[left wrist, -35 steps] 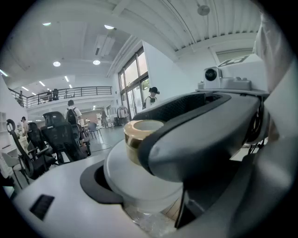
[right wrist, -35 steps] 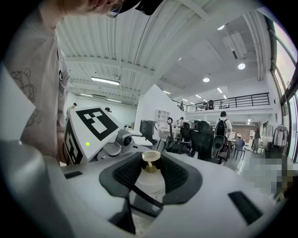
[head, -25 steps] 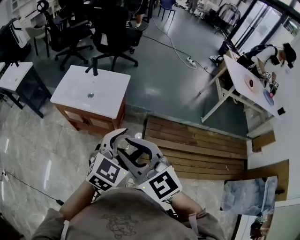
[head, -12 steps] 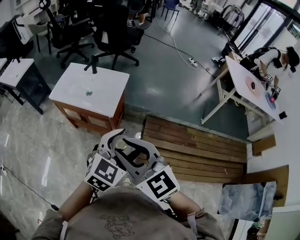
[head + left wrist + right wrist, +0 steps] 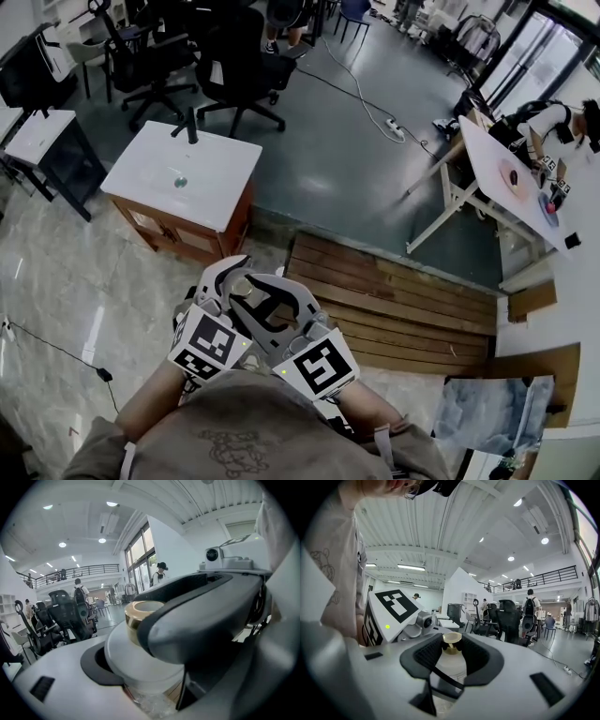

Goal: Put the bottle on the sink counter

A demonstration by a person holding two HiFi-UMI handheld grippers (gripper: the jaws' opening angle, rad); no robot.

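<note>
The sink counter (image 5: 202,187), white-topped with a black faucet (image 5: 190,125), stands at the upper left, well apart from your grippers. It sits a touch further right in the head view than half a second ago. Your left gripper (image 5: 228,278) is still held close in front of your chest, its jaws closed on the bottle (image 5: 245,292). The bottle is upright, with a gold cap over a white shoulder, and has not reached the counter. Your right gripper (image 5: 274,298) stays beside the left one, its dark pads pressed to either side of the bottle's neck, just as before. Further right, the wooden planks (image 5: 403,300) lie where they were, and the white table (image 5: 506,183) has slid slightly toward the frame's edge.
</note>
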